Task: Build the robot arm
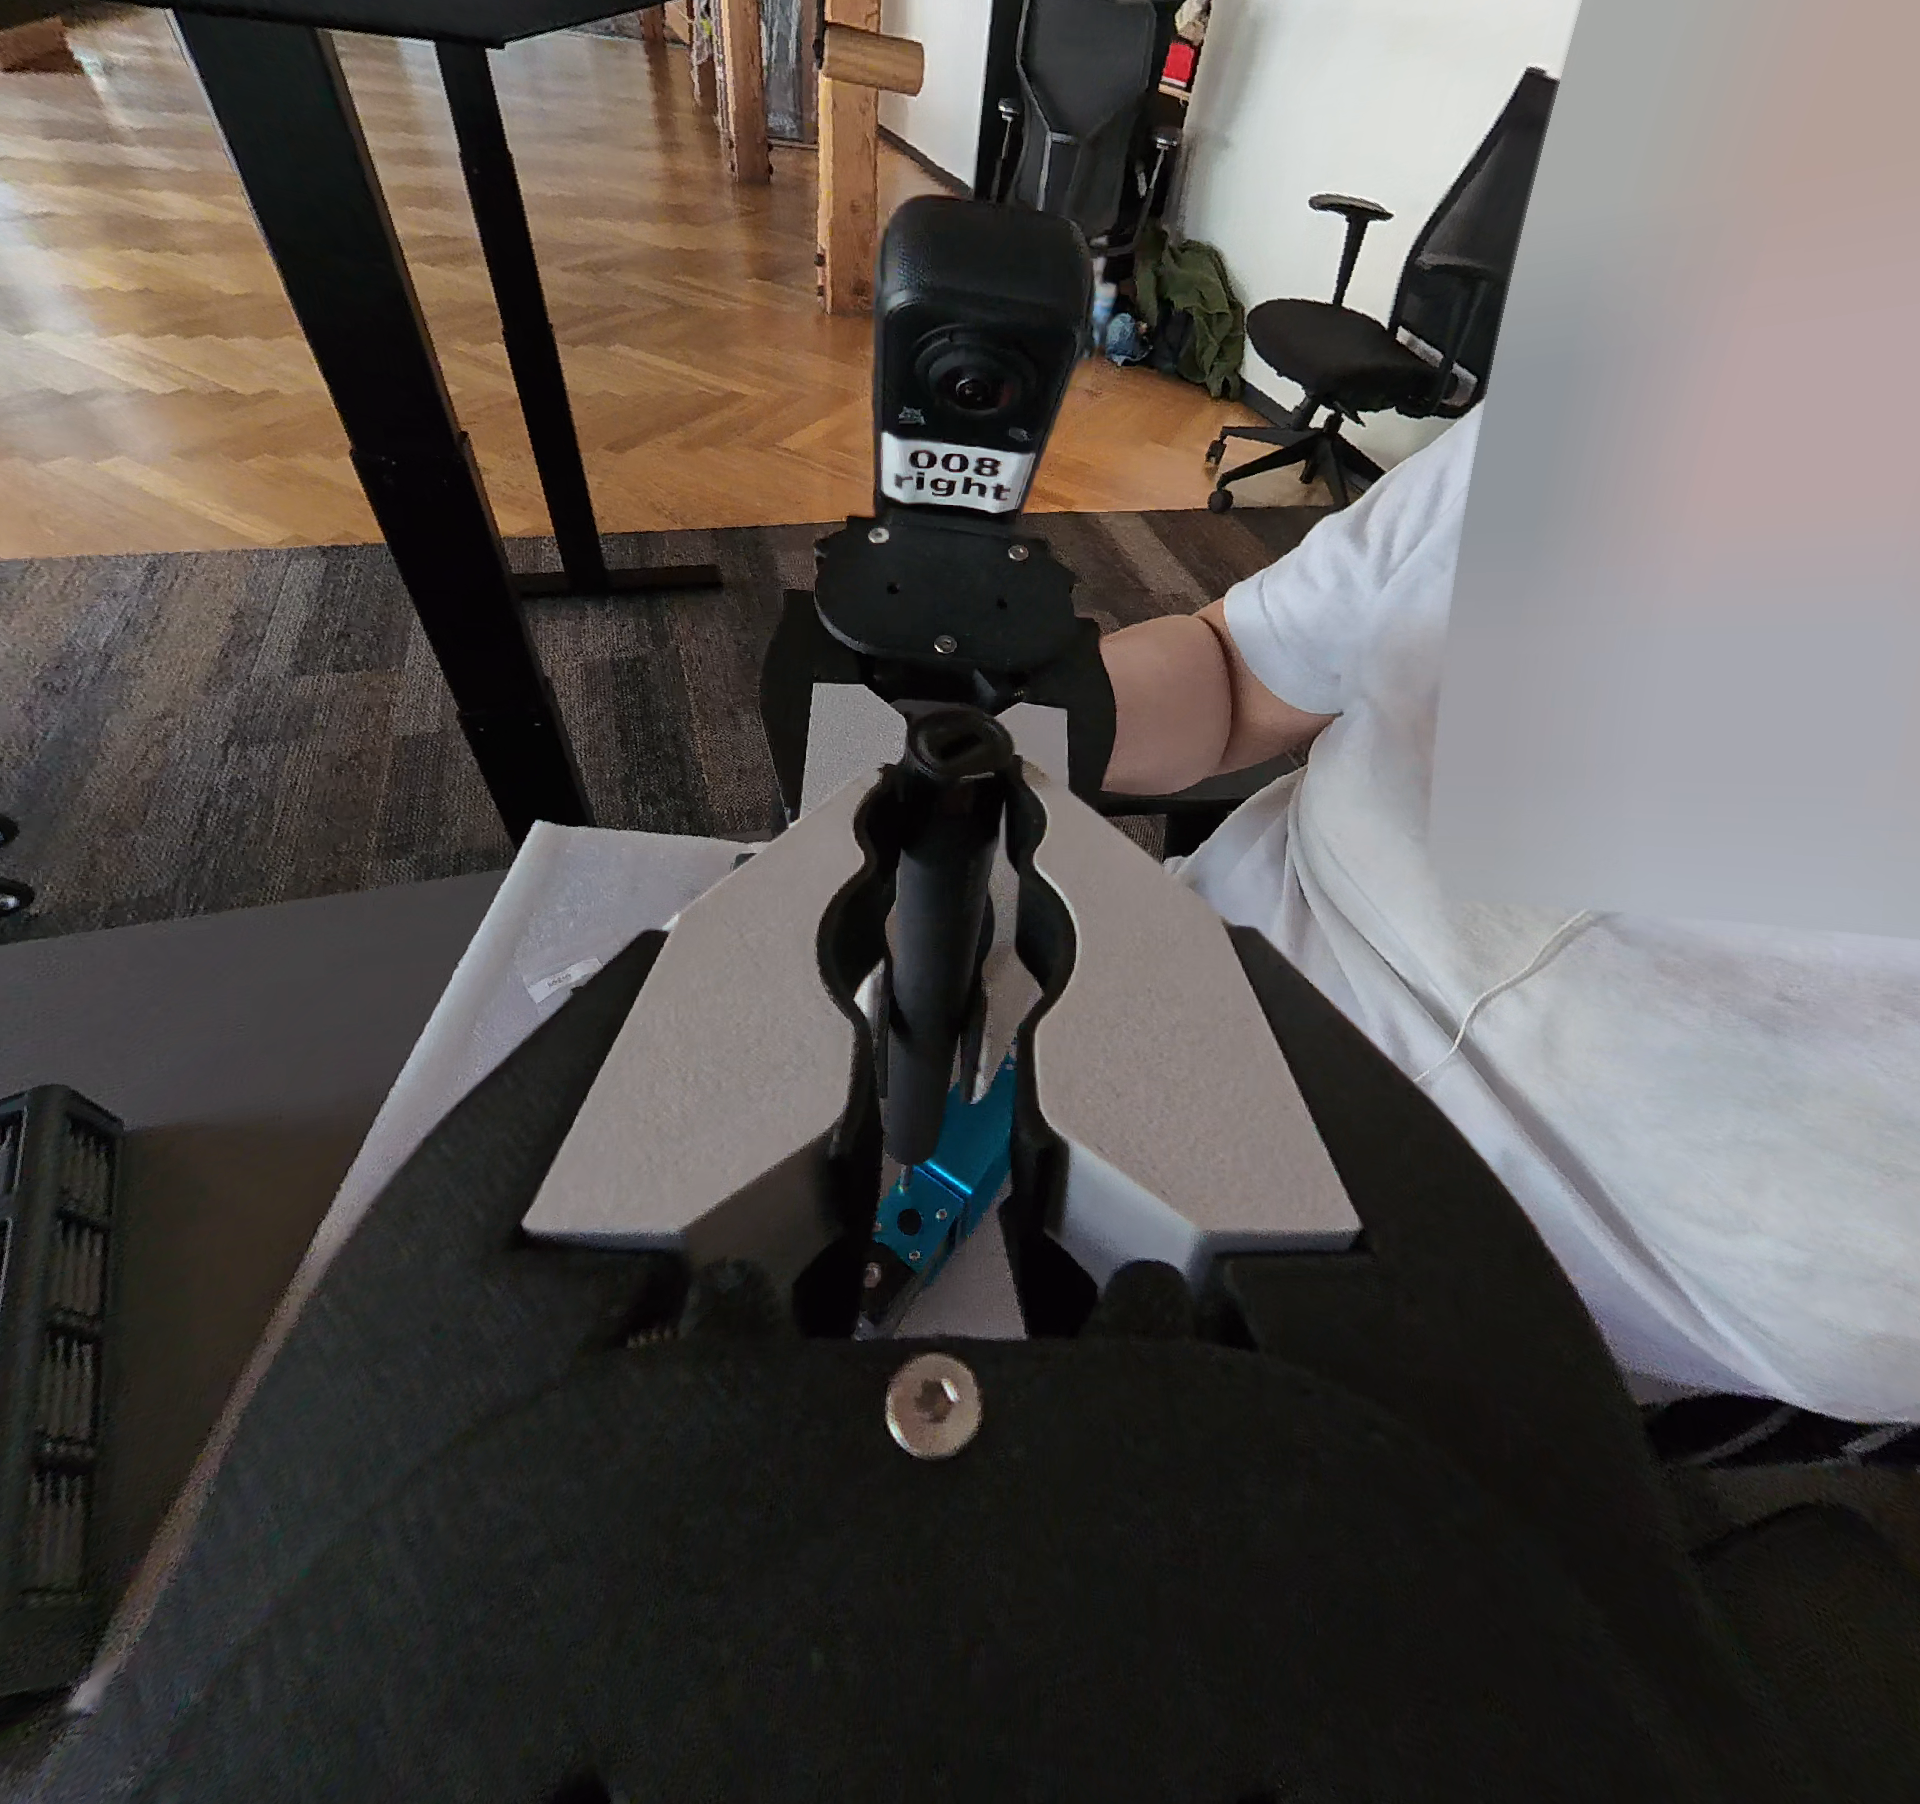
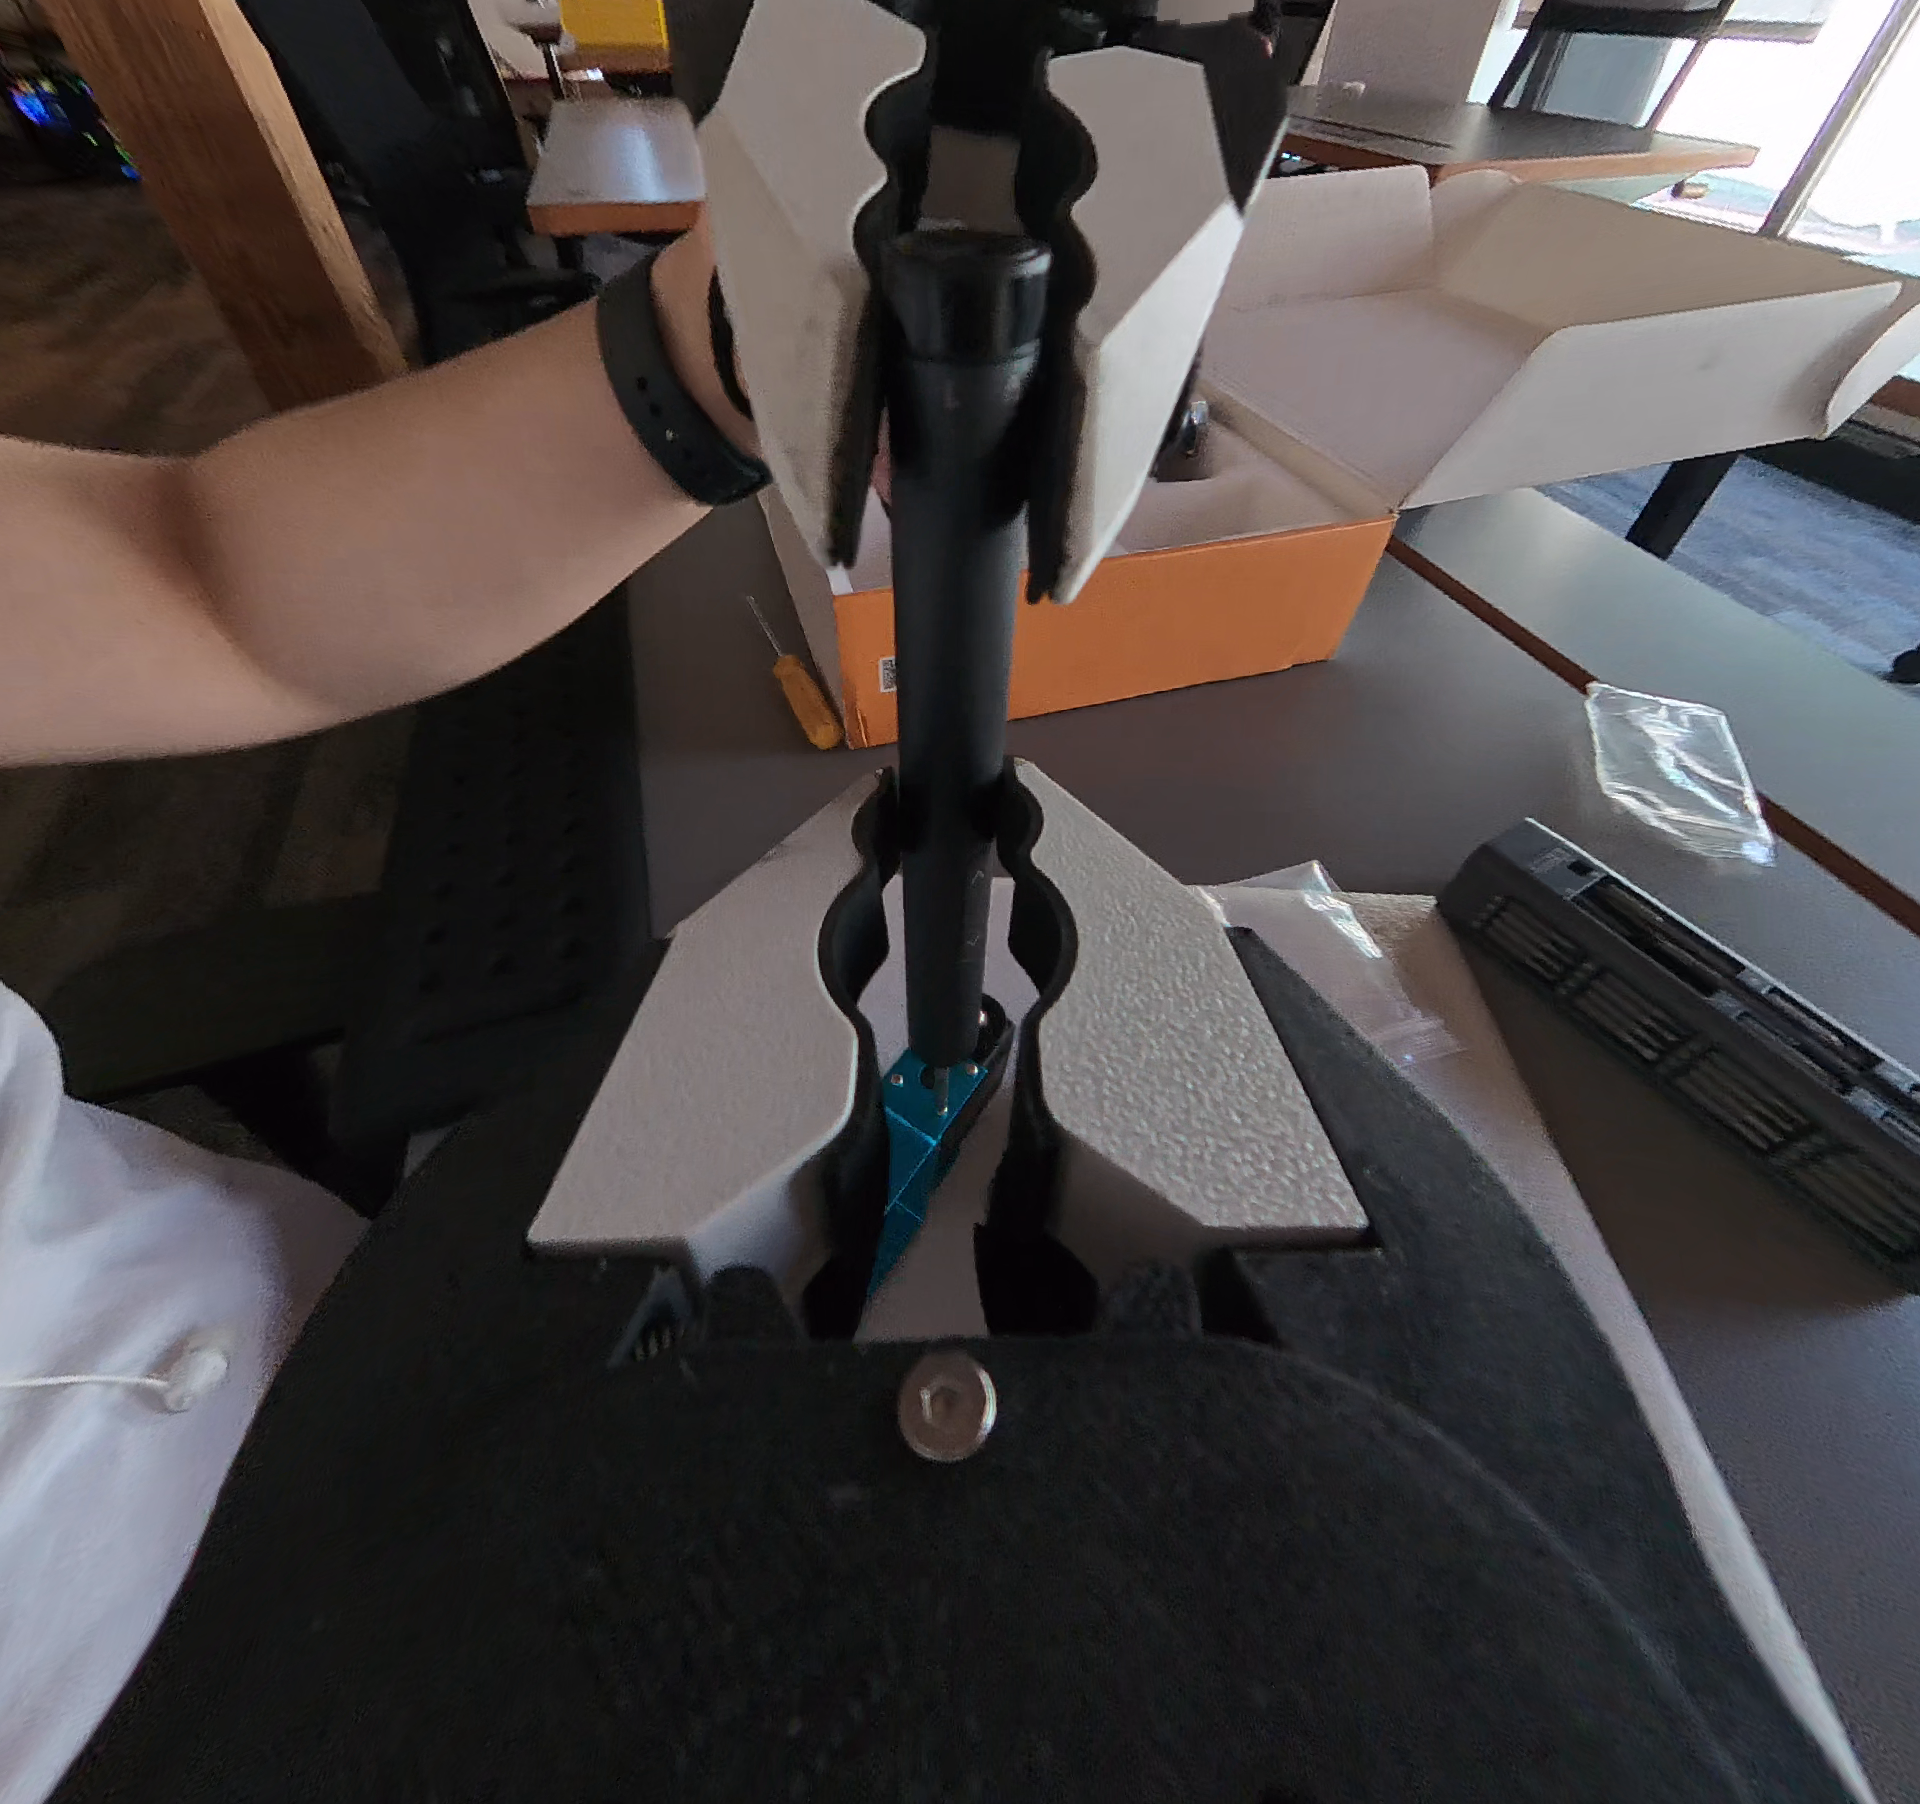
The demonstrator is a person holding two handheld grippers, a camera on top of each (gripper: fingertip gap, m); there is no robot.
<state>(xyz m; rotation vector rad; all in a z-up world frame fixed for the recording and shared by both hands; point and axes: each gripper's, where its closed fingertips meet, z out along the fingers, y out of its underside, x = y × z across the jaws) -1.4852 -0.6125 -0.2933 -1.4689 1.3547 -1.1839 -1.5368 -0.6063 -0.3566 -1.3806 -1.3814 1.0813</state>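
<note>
A black pen-shaped screwdriver point(image 2: 951, 611) stands upright with its thin bit on the top face of a small blue metal block point(image 2: 920, 1131). My right gripper point(image 2: 951, 804) is shut on the screwdriver's lower barrel. My left gripper point(image 2: 945, 575) faces it and is shut on the upper barrel below the cap. In the left wrist view my left gripper point(image 1: 951, 788) closes on the screwdriver point(image 1: 935, 944) just under its top end. The blue block point(image 1: 951, 1167) shows below, and the right gripper's camera point(image 1: 971, 352) beyond. The right fingertips are hidden there.
On the grey table point(image 2: 1351, 767) stand an open orange box with a white lid point(image 2: 1143, 632), a yellow-handled tool point(image 2: 802, 710), a clear bag point(image 2: 1673, 767) and a black bit case point(image 2: 1683, 1016). A person's forearm point(image 2: 312, 559) reaches in from the left. Black desk legs point(image 1: 343, 300) and an office chair point(image 1: 1340, 352) stand behind. My hands' fingertips stand some 8 cm from each other. My left tips are about 15 cm from the blue block point(image 1: 951, 1167), my right tips only 10 cm.
</note>
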